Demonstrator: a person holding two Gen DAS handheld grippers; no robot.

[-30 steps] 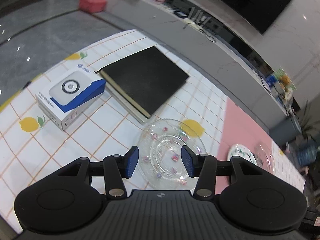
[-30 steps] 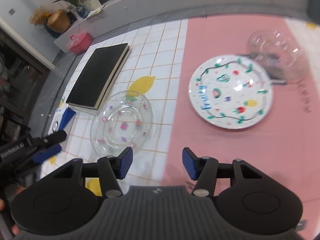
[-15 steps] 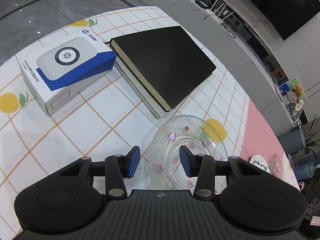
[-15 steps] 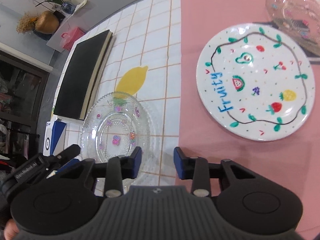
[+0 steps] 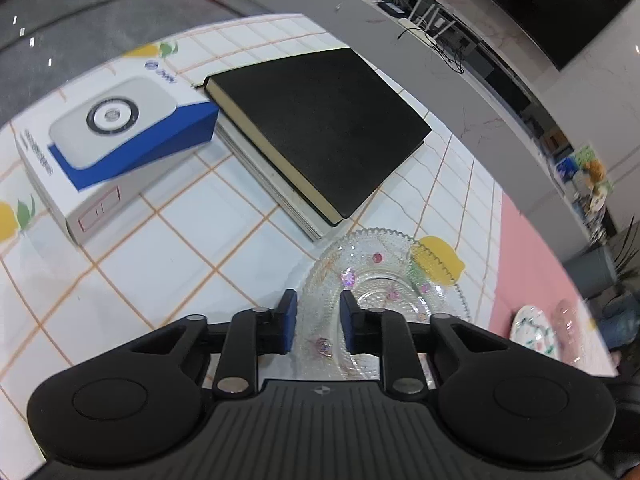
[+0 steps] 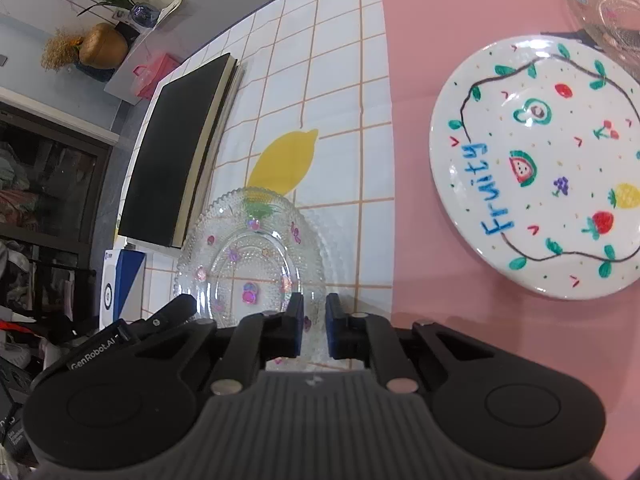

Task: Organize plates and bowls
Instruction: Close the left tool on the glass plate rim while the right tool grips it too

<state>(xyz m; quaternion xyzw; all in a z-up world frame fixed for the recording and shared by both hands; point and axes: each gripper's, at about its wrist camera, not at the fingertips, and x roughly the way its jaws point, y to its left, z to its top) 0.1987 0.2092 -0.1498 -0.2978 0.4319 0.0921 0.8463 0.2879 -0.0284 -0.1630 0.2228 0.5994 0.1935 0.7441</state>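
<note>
Glass plate [image 5: 372,276], round, beaded, clear

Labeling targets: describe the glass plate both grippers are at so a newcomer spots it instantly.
Start at the tablecloth's white lemon-print tiled half, left of the pink half. Beside the black book, near a printed lemon, sits the clear glass plate. Unlike the white "Fruity" plate, it is transparent, beaded, with small pink-purple decals.

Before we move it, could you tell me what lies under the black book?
The black book rests on a thin stack of flat white sheets or boards; only their edges show, the rest is covered.
</note>
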